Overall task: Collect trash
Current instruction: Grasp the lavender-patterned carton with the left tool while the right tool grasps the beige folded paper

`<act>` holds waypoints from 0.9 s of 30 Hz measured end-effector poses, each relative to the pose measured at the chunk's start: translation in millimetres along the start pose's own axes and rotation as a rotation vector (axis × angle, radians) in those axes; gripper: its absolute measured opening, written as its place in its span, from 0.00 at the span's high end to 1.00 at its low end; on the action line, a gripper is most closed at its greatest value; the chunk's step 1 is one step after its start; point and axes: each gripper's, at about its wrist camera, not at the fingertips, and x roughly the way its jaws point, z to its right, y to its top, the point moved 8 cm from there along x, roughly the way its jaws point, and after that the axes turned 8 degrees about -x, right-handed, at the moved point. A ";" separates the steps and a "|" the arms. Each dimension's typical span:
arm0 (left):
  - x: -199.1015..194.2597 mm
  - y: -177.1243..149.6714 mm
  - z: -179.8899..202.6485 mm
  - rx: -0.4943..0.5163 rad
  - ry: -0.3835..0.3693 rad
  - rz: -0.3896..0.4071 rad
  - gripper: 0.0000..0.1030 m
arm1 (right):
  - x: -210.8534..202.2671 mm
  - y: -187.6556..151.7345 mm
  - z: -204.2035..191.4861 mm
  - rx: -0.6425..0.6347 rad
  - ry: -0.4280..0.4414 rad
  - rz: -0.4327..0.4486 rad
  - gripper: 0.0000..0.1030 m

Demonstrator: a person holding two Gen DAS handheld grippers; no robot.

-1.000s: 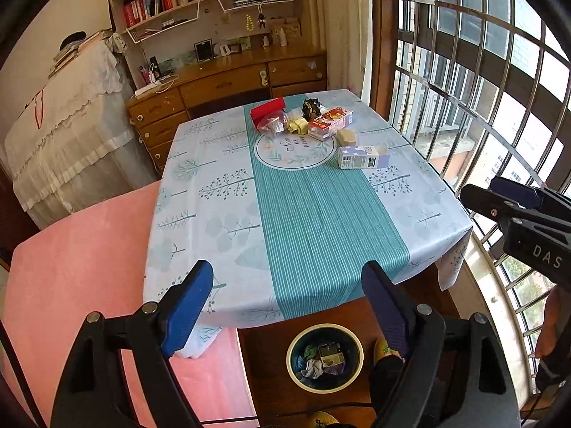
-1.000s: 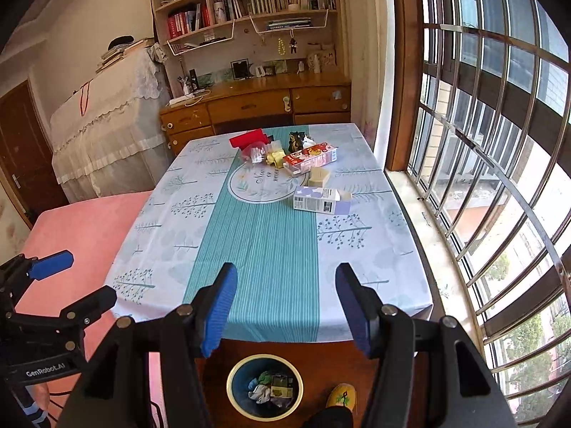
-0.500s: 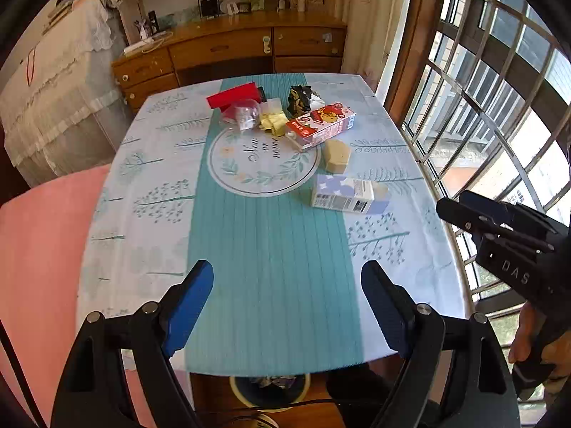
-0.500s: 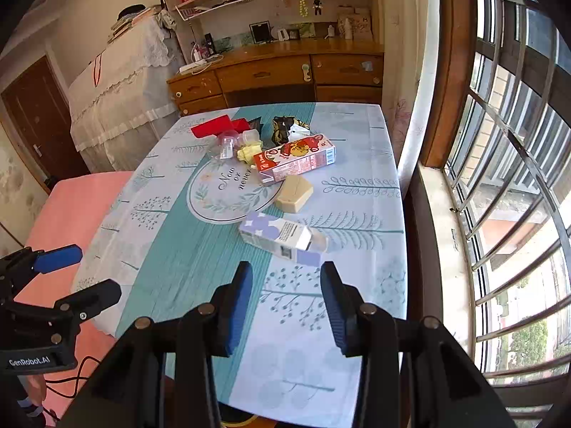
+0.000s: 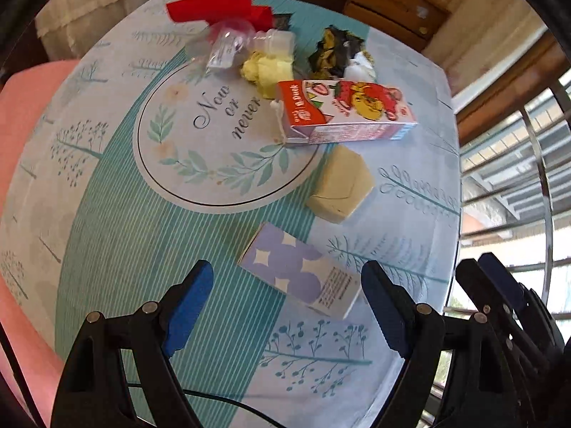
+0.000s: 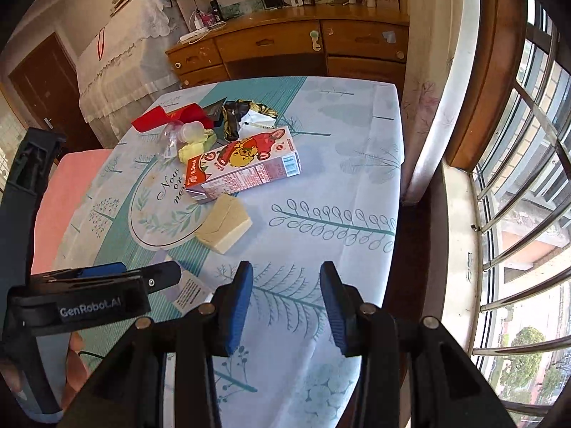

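Trash lies on the table: a purple carton lying flat, a beige box, a red juice carton, yellow tissue, a clear plastic wrapper, a red packet and a dark crumpled wrapper. My left gripper is open and empty, its jaws either side of the purple carton just above it. My right gripper is open and empty over the tablecloth, right of the left gripper. The beige box and red juice carton lie ahead of it.
The table carries a teal and white cloth. A wooden dresser stands behind it. A barred window runs along the right. A pink surface lies left of the table.
Both grippers have moved forward and down over the table. The left gripper now straddles the purple carton. The right gripper's jaws have narrowed compared with a second ago. The floor bin has left view.
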 end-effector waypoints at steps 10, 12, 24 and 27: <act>41.2 -7.2 9.2 -0.126 0.101 -0.048 0.19 | 36.7 27.1 4.7 -0.052 0.081 -0.034 0.62; 46.0 -12.6 11.1 -0.108 0.115 -0.059 0.19 | 42.1 30.9 0.3 -0.072 0.107 -0.041 0.62; 48.9 -32.8 -35.7 -0.176 0.111 -0.092 0.30 | 80.9 44.8 -37.3 -0.217 0.256 -0.100 0.34; 44.3 -32.5 -45.5 -0.192 0.098 -0.079 0.46 | 86.2 47.9 -53.1 -0.324 0.270 -0.083 0.31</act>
